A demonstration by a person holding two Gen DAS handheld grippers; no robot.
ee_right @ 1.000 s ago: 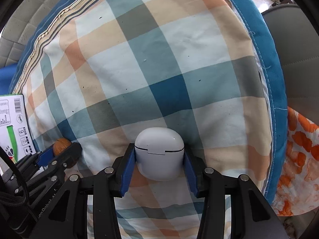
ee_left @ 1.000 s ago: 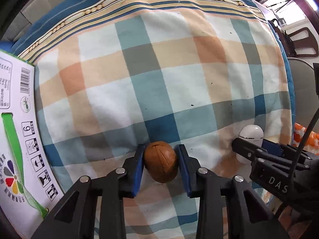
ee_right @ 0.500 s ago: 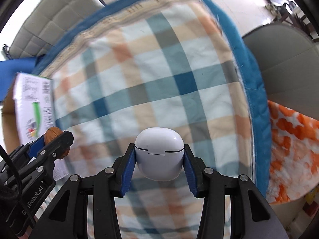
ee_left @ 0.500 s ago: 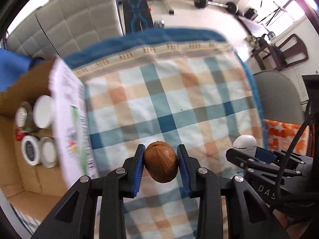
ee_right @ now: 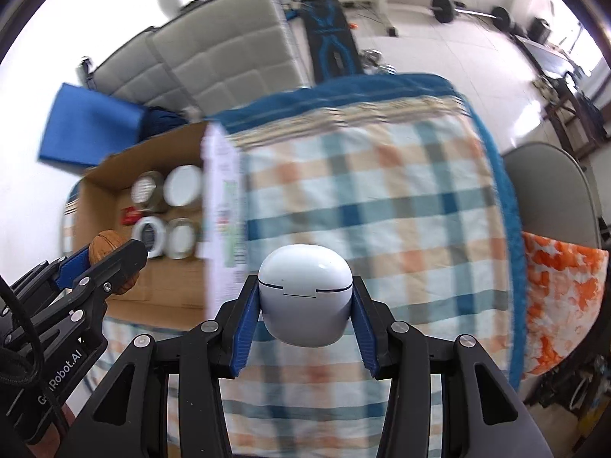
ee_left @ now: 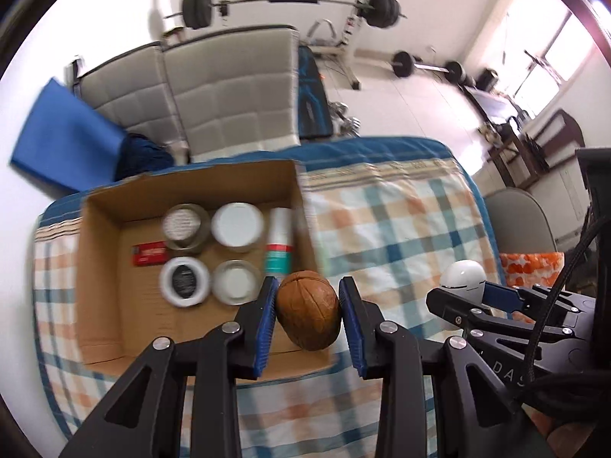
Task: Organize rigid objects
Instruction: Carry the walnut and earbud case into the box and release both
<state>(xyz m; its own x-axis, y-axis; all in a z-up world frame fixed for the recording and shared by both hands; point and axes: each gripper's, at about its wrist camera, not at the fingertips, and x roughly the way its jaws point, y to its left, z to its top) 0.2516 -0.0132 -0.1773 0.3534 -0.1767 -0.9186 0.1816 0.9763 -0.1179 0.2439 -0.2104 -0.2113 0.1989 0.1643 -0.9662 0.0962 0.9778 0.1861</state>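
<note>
My left gripper (ee_left: 307, 297) is shut on a brown walnut (ee_left: 308, 310), held high above the near right corner of an open cardboard box (ee_left: 95, 274). My right gripper (ee_right: 304, 297) is shut on a white earbud case (ee_right: 304, 297), raised over the checked cloth (ee_right: 382, 198). In the left wrist view the earbud case (ee_left: 463, 274) and right gripper show at the right. In the right wrist view the walnut (ee_right: 109, 255) and left gripper (ee_right: 103, 263) show at the lower left, beside the box (ee_right: 99, 187).
The box holds several round jars (ee_left: 236, 225), a white tube (ee_left: 280, 242) and a red card (ee_left: 149, 254). Its white flap (ee_right: 223, 206) stands upright on the right side. A grey cushioned seat (ee_left: 214, 99), a blue sheet (ee_left: 65, 133) and weights lie behind. An orange patterned cloth (ee_right: 561, 290) lies right.
Both grippers have risen well above the cloth with their objects still held. The view has tipped up, so the box's inside and the room behind have come into view.
</note>
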